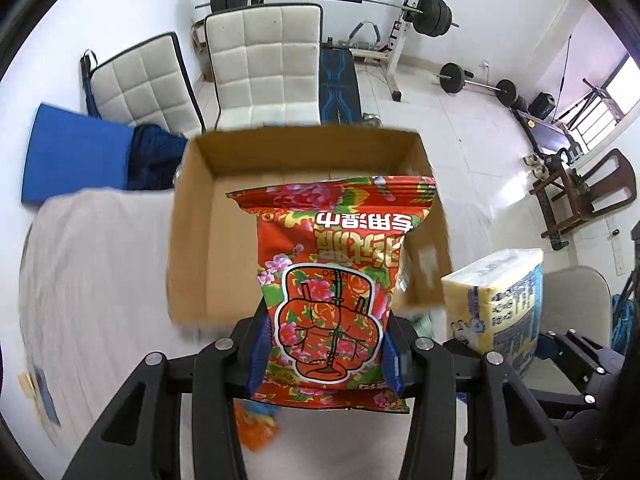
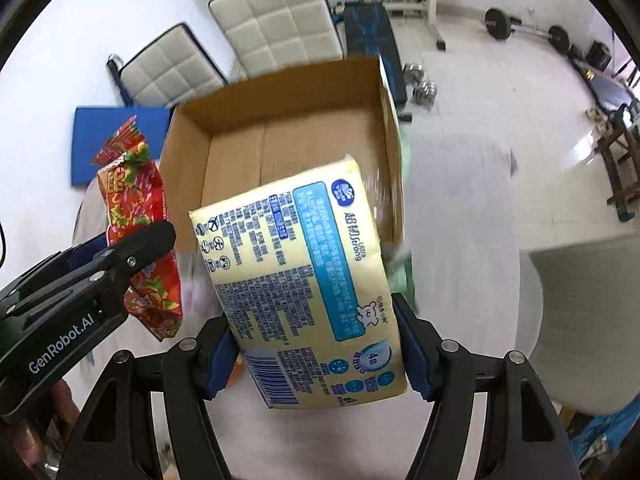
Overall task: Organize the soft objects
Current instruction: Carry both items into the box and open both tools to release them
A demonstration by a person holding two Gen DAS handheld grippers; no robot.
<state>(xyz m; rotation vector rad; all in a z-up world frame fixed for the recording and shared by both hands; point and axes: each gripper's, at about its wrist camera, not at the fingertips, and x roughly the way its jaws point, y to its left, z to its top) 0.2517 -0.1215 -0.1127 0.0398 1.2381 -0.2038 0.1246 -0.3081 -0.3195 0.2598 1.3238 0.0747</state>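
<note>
Left tool (image 1: 326,354) clamps the lower end of a red flowered wipes pack (image 1: 334,280), pads pressed on both sides, pack hanging over the open cardboard box (image 1: 200,220). Right tool (image 2: 316,356) grips a pale yellow tissue pack (image 2: 308,288) across its width, also above the box (image 2: 192,148). Both packs sit clear of the counter (image 1: 100,260), probably so they can drop straight in. Box floor looks bare where visible; the packs hide part of it, so can't tell fully.
</note>
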